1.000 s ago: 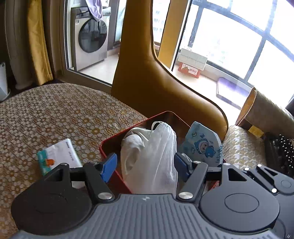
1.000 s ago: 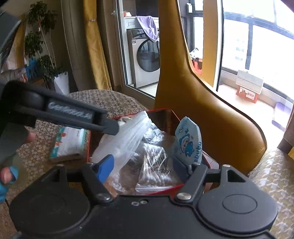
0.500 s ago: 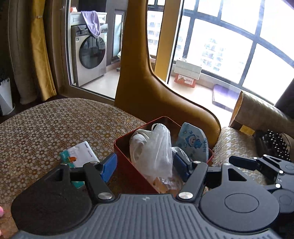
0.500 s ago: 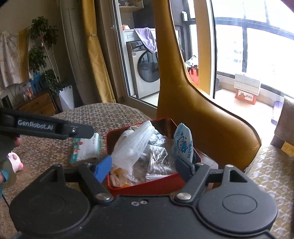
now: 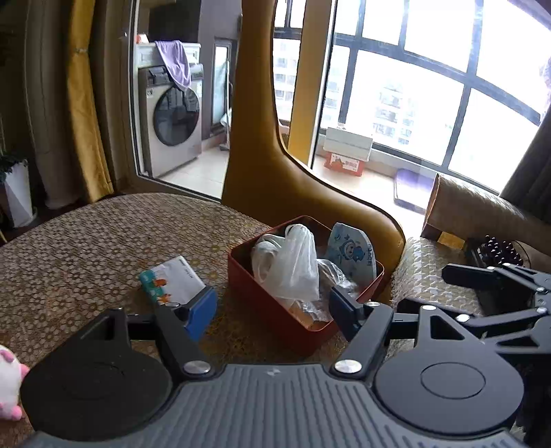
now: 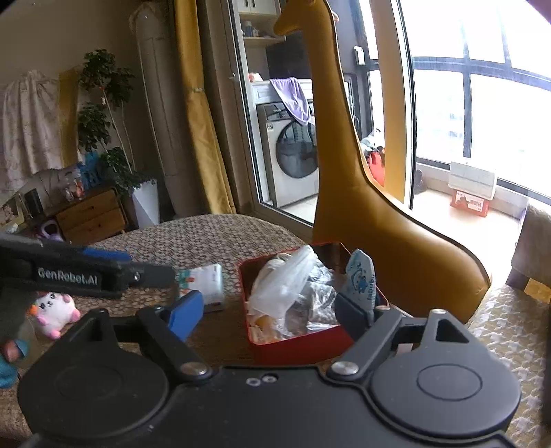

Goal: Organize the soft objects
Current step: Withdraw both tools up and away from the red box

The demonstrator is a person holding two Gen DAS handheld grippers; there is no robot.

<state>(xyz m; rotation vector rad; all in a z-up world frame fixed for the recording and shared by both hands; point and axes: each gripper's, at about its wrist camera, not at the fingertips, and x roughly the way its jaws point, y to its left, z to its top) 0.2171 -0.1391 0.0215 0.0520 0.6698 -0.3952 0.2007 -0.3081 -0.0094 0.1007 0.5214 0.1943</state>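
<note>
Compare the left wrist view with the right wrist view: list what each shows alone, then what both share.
Left wrist only: a dark beaded object at the right, and the right gripper reaching in.

Right wrist only: a wooden dresser, a potted plant and the giraffe's head.

Both: the red box of plastic bags, the tissue pack, the pink plush toy and the washing machine.

Red bin (image 5: 261,293) on table, stuffed: white plastic bag (image 5: 292,262), upright blue cartoon pouch (image 5: 351,251).
</note>
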